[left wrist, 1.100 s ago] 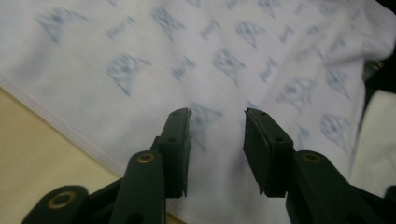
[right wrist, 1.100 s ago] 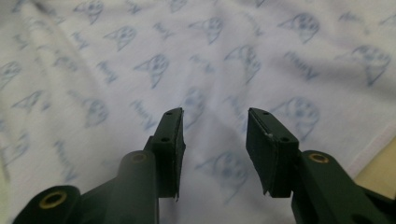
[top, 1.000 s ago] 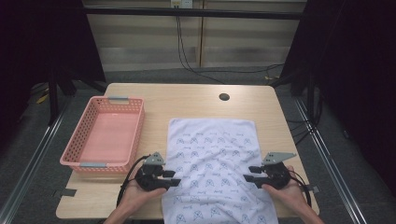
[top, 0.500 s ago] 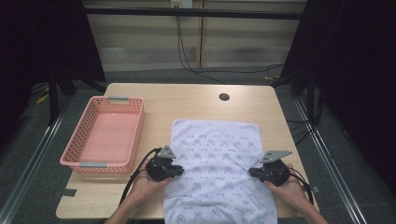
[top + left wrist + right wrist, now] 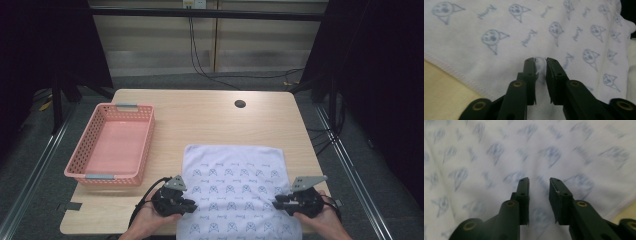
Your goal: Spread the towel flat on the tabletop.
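On the near half of the wooden table point(image 5: 200, 107), right of the pink basket point(image 5: 112, 145): white printed towel point(image 5: 235, 192) spread flat, long axis running near-to-far, near end hanging over the table's front edge. Basket well apart from towel, nothing visible inside. Small dark grommet hole point(image 5: 240, 104) beyond towel's far edge. Left gripper point(image 5: 186, 204) at towel's left hem, pointing inward across the cloth; right gripper point(image 5: 278, 202) at towel's right hem, pointing inward too, both level with the towel's near third. Each hand equally near its own edge, so cloth lies inboard of both, between them. Left gripper view: jaws a narrow gap apart, a small pucker of towel point(image 5: 540, 67) between the pads, hem stitching running diagonally at lower left; looks lightly pinched or just let go, cannot tell if pads press. Right gripper view: jaws parted with a clear gap, blurred towel point(image 5: 499, 157) flat beneath, nothing gripped. Jaws on both sides have just been opening after a squeeze. Versus earlier frames: towel now sits nearer the front edge with more overhang, far edge farther from the grommet hole; grippers moved from mid-hem positions back toward the person. Judged step: dragging and straightening the towel by its side edges; next move likely a regrip on both hems.
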`<state>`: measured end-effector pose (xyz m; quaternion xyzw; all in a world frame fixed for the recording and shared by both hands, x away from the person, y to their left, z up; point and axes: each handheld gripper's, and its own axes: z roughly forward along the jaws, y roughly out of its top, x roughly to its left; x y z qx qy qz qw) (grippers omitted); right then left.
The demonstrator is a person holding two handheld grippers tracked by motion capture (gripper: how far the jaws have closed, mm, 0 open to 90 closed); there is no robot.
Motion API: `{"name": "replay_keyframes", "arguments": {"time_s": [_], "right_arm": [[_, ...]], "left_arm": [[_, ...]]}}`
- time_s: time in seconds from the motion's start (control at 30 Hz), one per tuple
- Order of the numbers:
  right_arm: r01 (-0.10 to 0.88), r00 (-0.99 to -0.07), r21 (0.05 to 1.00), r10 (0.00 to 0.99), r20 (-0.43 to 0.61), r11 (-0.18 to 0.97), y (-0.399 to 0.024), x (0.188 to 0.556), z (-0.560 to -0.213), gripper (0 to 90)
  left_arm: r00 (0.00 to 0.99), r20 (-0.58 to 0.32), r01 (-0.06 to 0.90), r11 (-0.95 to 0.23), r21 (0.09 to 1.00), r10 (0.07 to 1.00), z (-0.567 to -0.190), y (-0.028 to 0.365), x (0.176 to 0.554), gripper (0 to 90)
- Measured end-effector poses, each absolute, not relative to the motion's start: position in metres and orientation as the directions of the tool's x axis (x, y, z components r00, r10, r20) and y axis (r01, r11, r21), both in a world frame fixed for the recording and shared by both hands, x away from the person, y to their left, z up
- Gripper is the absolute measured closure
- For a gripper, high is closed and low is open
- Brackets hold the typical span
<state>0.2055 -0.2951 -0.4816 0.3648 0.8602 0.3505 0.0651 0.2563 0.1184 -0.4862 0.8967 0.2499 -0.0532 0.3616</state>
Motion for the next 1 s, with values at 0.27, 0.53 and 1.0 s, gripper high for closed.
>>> {"name": "replay_keyframes", "arguments": {"time_s": [0.27, 0.53, 1.0], "right_arm": [[0.563, -0.598, 0.735, 0.8, 0.047, 0.378, -0.317, 0.291, -0.464, 54.9], [0.617, -0.515, 0.711, 0.856, 0.043, 0.336, -0.326, 0.358, -0.486, 49.3], [0.636, -0.559, 0.676, 0.826, 0.072, 0.372, -0.319, 0.35, -0.498, 85.1]], "left_arm": [[0.812, -0.257, 0.535, -0.492, 0.687, 0.523, -0.478, 0.114, 0.315, 63.2], [0.771, -0.245, 0.565, -0.455, 0.688, 0.588, -0.487, 0.106, 0.356, 55.6], [0.713, -0.221, 0.589, -0.396, 0.705, 0.666, -0.492, 0.109, 0.382, 45.8]]}}
